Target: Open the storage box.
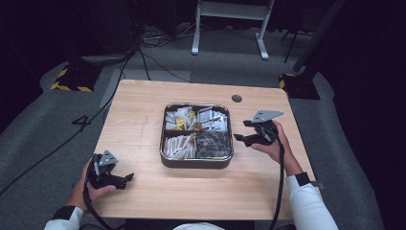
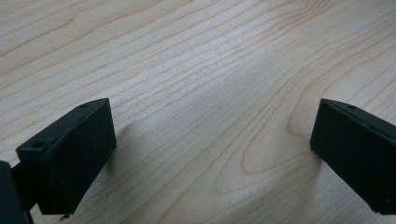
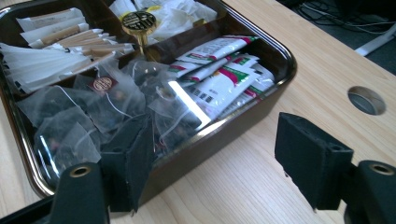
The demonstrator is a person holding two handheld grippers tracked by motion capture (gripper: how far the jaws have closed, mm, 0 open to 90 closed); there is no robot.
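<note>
Hovering just beside the right wall of the tray, the right gripper points its jaws toward the compartments; the jaws stand wide apart with nothing between them. In the right gripper view the right gripper looks along the tray's rim, one jaw in front of the near compartment and the other over bare table. That near compartment holds clear tea bags with strings and small tags, lying loosely heaped. Behind them, striped sachets in white, red and green lean against the wall. Pale paper sticks fill the compartment at the left, and a brass knob rises from the middle where the dividers meet. A round cable hole lies in the table to the right of the tray.

The left gripper rests low at the front left corner of the table, well apart from the tray. Its jaws are released and spread wide, with bare wood grain between them in the left gripper view.
</note>
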